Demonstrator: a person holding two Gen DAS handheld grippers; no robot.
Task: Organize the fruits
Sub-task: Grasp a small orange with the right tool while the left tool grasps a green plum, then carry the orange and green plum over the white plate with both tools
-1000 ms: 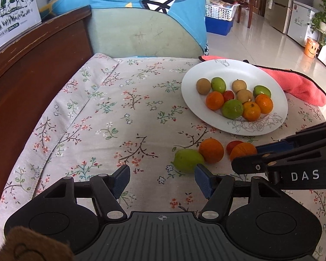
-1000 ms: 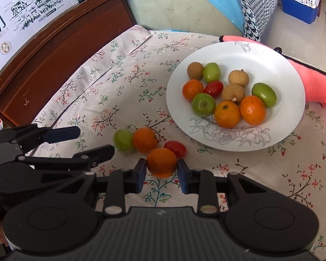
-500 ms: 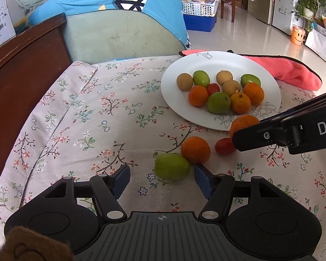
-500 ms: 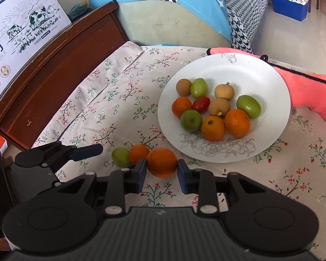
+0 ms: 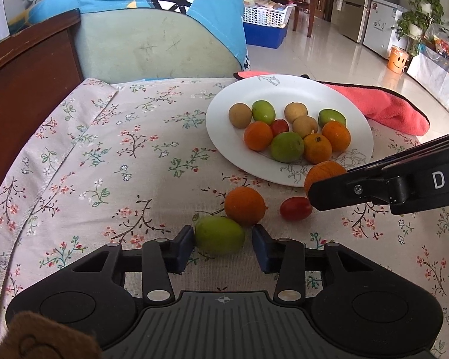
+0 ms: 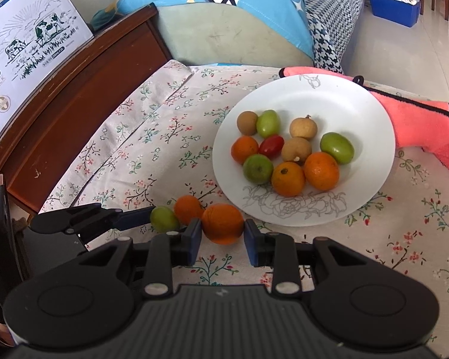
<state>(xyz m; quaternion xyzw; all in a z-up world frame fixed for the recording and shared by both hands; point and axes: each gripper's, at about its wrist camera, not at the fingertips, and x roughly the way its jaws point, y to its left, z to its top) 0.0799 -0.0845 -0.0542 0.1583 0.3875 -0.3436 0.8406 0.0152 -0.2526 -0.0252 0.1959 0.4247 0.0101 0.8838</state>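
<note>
A white plate (image 5: 221,137) (image 6: 371,137) on the floral cloth holds several oranges, green fruits, brown longans and a red tomato. My right gripper (image 6: 221,237) is shut on an orange (image 6: 222,223) (image 5: 323,172) and holds it above the cloth near the plate's near rim. My left gripper (image 5: 223,246) is open around a green fruit (image 5: 219,234) (image 6: 164,219) that lies on the cloth. Beside it lie another orange (image 5: 244,205) (image 6: 188,208) and a red tomato (image 5: 295,208).
A pink towel (image 5: 383,107) lies behind the plate on the right. A dark wooden headboard (image 6: 60,113) runs along the left. A green cushion (image 5: 152,51) stands at the far end. The cloth's right edge drops to a tiled floor.
My right gripper has lifted the orange off the cloth and carried it toward the plate. My left gripper has moved forward so that its open fingers stand on both sides of the green fruit.
</note>
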